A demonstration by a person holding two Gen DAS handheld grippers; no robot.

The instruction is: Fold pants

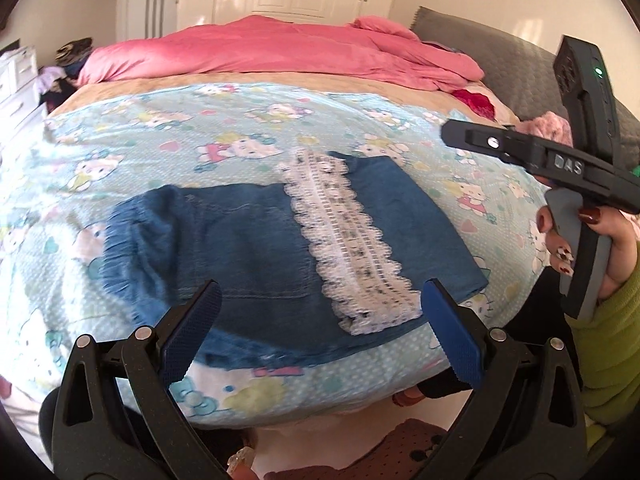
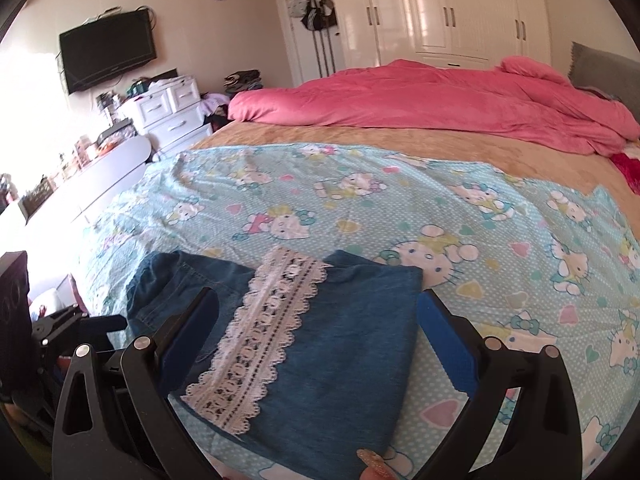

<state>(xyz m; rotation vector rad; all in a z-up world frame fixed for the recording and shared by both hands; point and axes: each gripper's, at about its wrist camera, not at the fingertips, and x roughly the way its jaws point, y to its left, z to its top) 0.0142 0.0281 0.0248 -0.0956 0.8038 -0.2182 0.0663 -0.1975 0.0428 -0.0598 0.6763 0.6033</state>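
- The pants (image 1: 256,248), blue denim with a white lace band (image 1: 348,240) across them, lie folded on the cartoon-print sheet (image 1: 168,128) near the front edge of the bed (image 2: 360,136).
- Their gathered waistband end points toward the drawers (image 2: 168,112); the near hem blurs at the bed's edge, so I can't make out how many layers are stacked.
- The left gripper (image 1: 320,328) hangs above the pants with its blue pads spread wide, nothing between them.
- The right gripper (image 2: 316,344) is likewise spread wide and empty, hovering over the lace end; whether the pads touch the denim is hard to say.
- In the left wrist view, the right hand (image 1: 592,240) wraps the other tool's handle, a green sleeve (image 1: 612,344) cut off at the frame.
- A pink duvet (image 2: 440,96) is heaped behind, hiding the far bed.
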